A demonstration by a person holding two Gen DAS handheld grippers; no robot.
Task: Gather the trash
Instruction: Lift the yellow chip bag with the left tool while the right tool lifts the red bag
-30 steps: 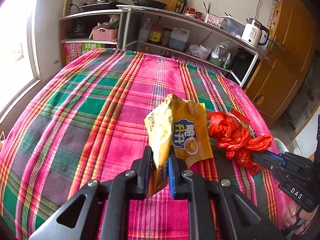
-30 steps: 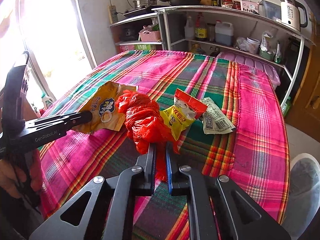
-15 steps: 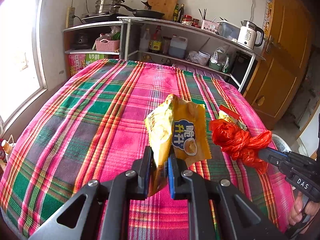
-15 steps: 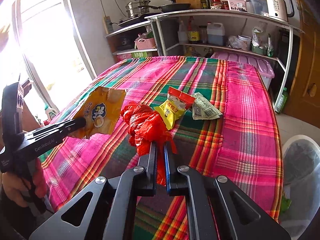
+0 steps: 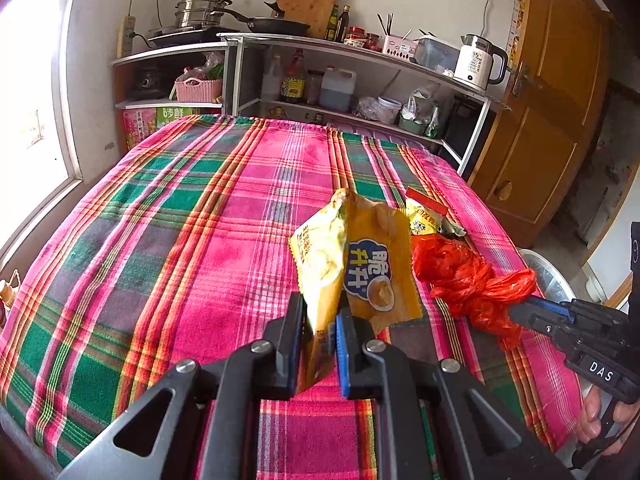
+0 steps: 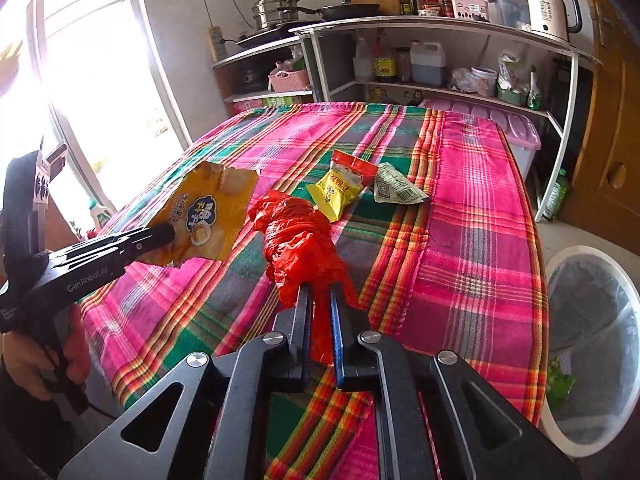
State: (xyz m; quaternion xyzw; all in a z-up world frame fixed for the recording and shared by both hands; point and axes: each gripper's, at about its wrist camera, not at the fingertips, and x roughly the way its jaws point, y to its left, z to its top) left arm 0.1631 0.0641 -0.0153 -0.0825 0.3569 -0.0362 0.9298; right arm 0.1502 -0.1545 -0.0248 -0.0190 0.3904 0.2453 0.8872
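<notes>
In the left wrist view the left hand-held gripper point(image 5: 318, 320) pinches the lower end of the orange snack bag point(image 5: 360, 264), as it did a second ago; the bag stands up from the narrow jaws with its long axis running up and away, torn mouth at the top, well clear of the plaid table point(image 5: 180, 240). More of the table's near edge shows than before, so the view has drawn back from it. At the right edge the right hand-held gripper point(image 5: 516, 308) carries the red bag point(image 5: 464, 276), a knotted bundle pointing leftward toward the snack bag, above the cloth. In the right wrist view that gripper's jaws are opening, with a strip of red film between them; the pads look parted from it now, where they were clamped a moment ago. The red bundle point(image 6: 300, 240) stretches forward and up from the jaws. The lined bin point(image 6: 592, 320) on the floor has come further into view at the right, yet the bundle hangs over the table, so a release here seems early. A yellow packet point(image 6: 340, 188) and a grey wrapper point(image 6: 396, 190) lie flat beyond, uncollected.
</notes>
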